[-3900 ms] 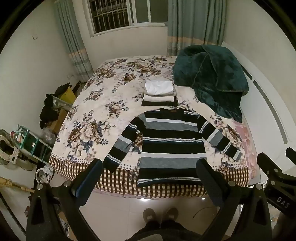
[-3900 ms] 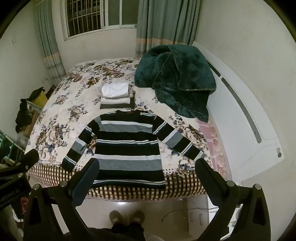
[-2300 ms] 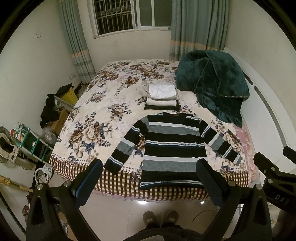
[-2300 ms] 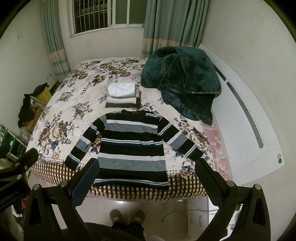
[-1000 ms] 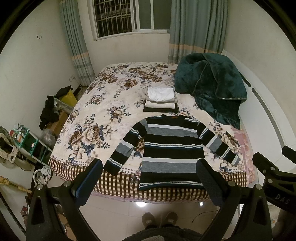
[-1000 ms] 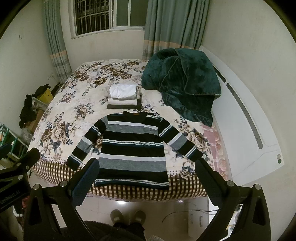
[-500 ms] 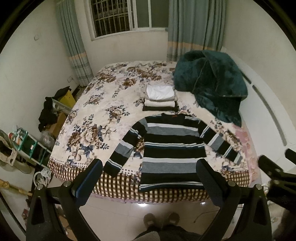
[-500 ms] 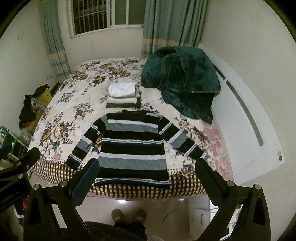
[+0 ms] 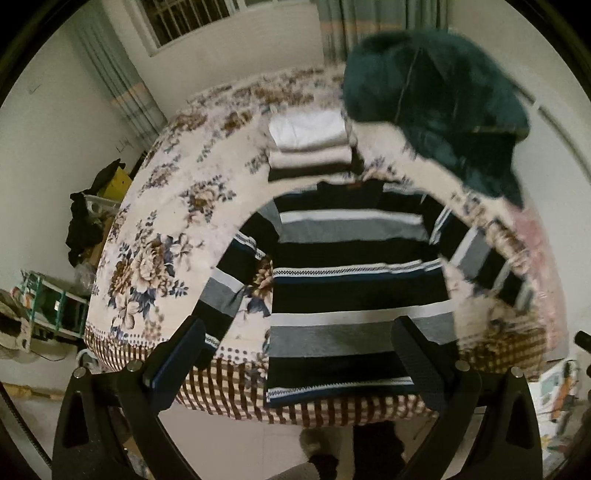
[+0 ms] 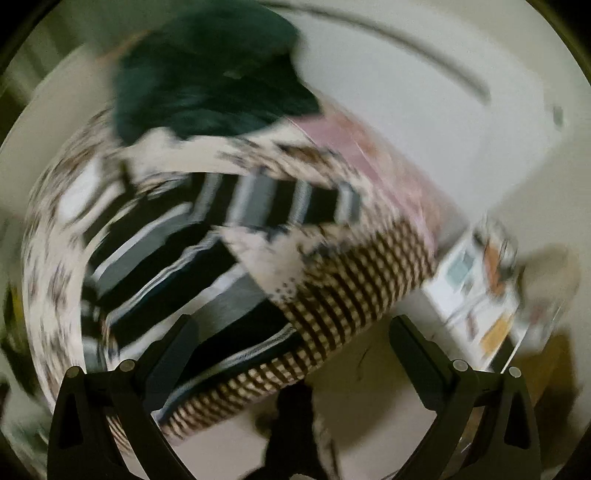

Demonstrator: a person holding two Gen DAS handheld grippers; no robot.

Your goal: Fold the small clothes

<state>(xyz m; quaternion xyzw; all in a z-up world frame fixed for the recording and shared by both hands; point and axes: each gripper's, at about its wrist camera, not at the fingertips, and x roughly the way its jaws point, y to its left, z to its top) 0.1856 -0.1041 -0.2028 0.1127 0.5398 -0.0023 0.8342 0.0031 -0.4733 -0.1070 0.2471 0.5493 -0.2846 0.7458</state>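
dark green blanket (image 9: 436,110) heaped on floral bedspread (image 9: 155,236); barred window (image 9: 199,18)

striped sweater (image 9: 354,280) | black, grey, white | flat, unfolded, sleeves spread

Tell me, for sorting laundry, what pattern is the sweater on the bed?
The sweater has black, grey and white horizontal stripes, clearest in the left wrist view.

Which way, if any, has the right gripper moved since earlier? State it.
Yes. The right gripper has swung right and closer: the striped sweater now sits left of frame, its right sleeve centred.
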